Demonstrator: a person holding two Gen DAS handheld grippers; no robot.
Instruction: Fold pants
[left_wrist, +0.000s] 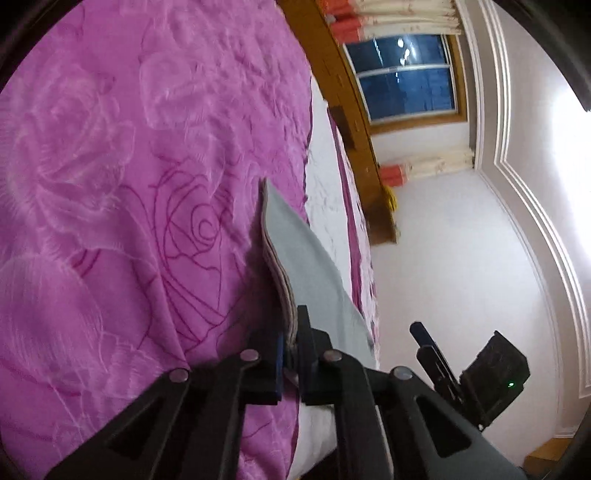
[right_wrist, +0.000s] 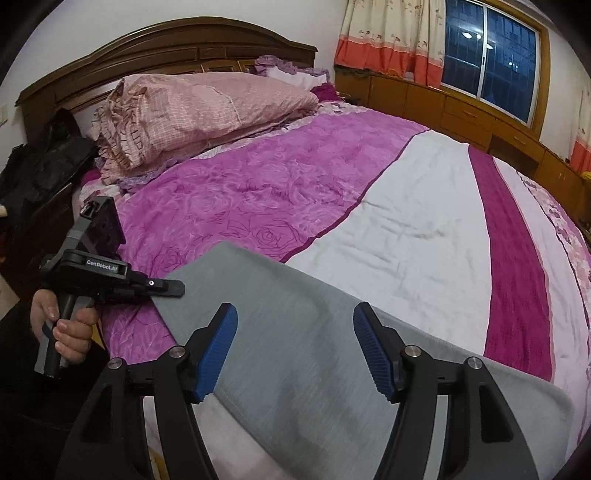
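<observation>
Pants (right_wrist: 295, 332), soft, light grey knit, are gripped at a layered edge by the left gripper (left_wrist: 290, 354); the right gripper (right_wrist: 295, 350) is held released above them.

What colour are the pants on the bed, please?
Plain grey pants, seen best in the right wrist view.

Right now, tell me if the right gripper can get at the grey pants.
Probably yes: the right gripper hangs open just above the grey pants, nothing between them. The left gripper pinches their far edge, off to the side.
</observation>
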